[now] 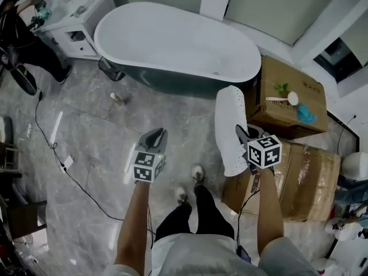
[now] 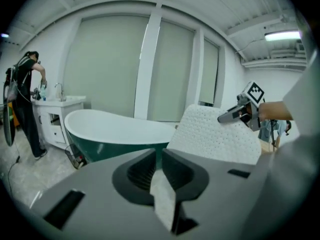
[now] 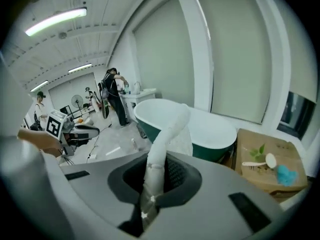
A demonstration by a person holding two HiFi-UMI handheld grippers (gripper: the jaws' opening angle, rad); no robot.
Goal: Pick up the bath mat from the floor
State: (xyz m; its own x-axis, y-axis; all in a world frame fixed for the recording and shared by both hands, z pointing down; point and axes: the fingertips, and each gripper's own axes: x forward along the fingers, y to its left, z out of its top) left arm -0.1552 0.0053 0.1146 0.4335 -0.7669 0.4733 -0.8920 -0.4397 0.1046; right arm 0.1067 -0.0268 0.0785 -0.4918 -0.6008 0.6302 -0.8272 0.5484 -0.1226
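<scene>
I am gripping the bath mat [image 1: 229,119] in my right gripper [image 1: 242,134] jaws, its length running ahead toward the bathtub [image 1: 172,39], while my left gripper [image 1: 157,135] is hovering well apart to its left, jaws closed and empty.

Bathtub [image 1: 172,45] stands at the far side of the floor [image 1: 86,125], with a vanity [image 1: 75,16] to its left and two cardboard boxes [image 1: 305,177] to its right. Bath mat [image 1: 231,125] hangs clear of the floor from the right gripper [image 1: 241,133], between tub and boxes. Left gripper [image 1: 157,135] is well apart to its left, over the floor.
</scene>
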